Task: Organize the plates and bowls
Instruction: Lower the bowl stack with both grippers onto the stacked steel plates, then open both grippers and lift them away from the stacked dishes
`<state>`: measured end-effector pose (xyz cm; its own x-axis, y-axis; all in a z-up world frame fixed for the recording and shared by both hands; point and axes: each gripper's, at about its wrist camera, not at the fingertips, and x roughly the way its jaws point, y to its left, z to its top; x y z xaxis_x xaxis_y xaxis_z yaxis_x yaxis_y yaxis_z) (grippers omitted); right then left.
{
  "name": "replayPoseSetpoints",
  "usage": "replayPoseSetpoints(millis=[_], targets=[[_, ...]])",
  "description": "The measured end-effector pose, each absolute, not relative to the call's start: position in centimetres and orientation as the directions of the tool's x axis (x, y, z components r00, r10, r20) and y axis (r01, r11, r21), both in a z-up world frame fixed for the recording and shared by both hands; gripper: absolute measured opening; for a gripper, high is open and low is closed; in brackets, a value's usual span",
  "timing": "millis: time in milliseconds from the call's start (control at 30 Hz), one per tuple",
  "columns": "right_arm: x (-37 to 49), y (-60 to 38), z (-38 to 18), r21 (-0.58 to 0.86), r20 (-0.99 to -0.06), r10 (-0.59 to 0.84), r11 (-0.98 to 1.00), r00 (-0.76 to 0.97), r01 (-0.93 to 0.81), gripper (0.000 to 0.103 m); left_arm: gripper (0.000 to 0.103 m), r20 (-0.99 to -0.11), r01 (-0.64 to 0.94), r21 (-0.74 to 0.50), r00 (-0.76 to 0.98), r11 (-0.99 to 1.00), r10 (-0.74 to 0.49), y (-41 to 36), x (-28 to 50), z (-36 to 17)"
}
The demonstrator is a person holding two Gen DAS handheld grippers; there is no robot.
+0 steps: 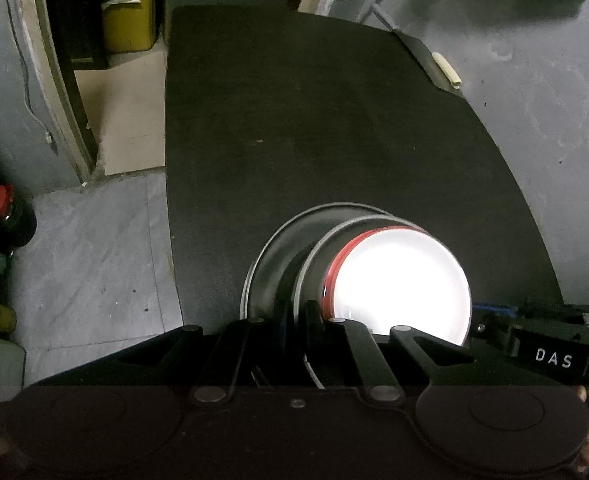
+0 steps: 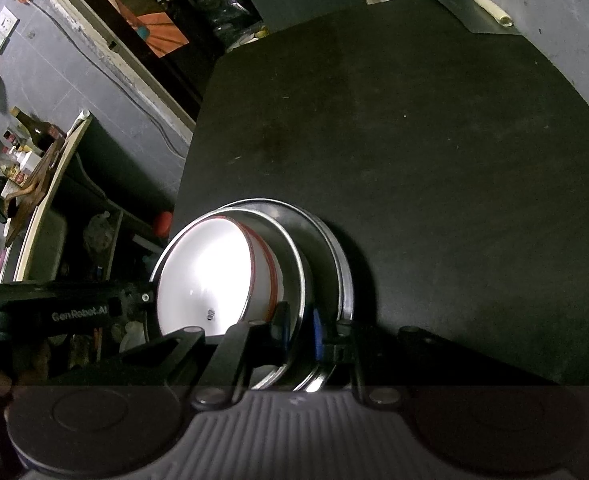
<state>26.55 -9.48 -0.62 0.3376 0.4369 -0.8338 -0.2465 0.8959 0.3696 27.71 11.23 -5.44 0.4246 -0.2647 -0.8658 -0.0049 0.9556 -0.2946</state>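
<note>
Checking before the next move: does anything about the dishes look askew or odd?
Yes: the nested steel bowls and white bowl stand on edge, not flat, pinched between left gripper and right gripper.

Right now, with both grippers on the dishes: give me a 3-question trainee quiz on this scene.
1. True or false: the white bowl sits outside the inner steel bowl.
2. What do the fingers of the left gripper and the right gripper clamp? A) the white bowl's red rim B) the inner steel bowl's rim C) nothing
3. Fill in: the nested dishes are over a ___ table.
Key: 1 false; 2 B; 3 black.
</note>
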Motion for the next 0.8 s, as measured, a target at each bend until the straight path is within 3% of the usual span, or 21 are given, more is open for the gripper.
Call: replayPoseSetpoints(millis=[267, 433, 667, 800], targets=[[26.1, -9.2, 0.4, 0.318, -0.830, 0.410, 0.905, 0.378, -0.282, 0.017, 0.011, -0.862, -0.019, -0.286, 0.442, 0.958, -0.248, 11.2, 27.0, -5.1], [25.7, -9.4, 0.9, 0.301, -0.824, 0.404, 0.906, 0.397, -0.297, 0.029, 0.018, -0.861, -0.044, -0.271, 0.458, 0.962, -0.222, 11.2, 26.5, -4.8], [24.9, -9.6, 1.3, 0.258, -0.822, 0.384, 0.909, 0.421, -0.327, 0.043, 0.039, -0.858, -0.094, -0.231, 0.488, 0.968, -0.158, 10.9, 25.9, -4.3], [24.6, -10.0, 1.6, 0.245, -0.813, 0.382, 0.909, 0.440, -0.337, 0.056, 0.060, -0.856, -0.121, -0.192, 0.506, 0.974, -0.106, 10.9, 25.5, -3.9]])
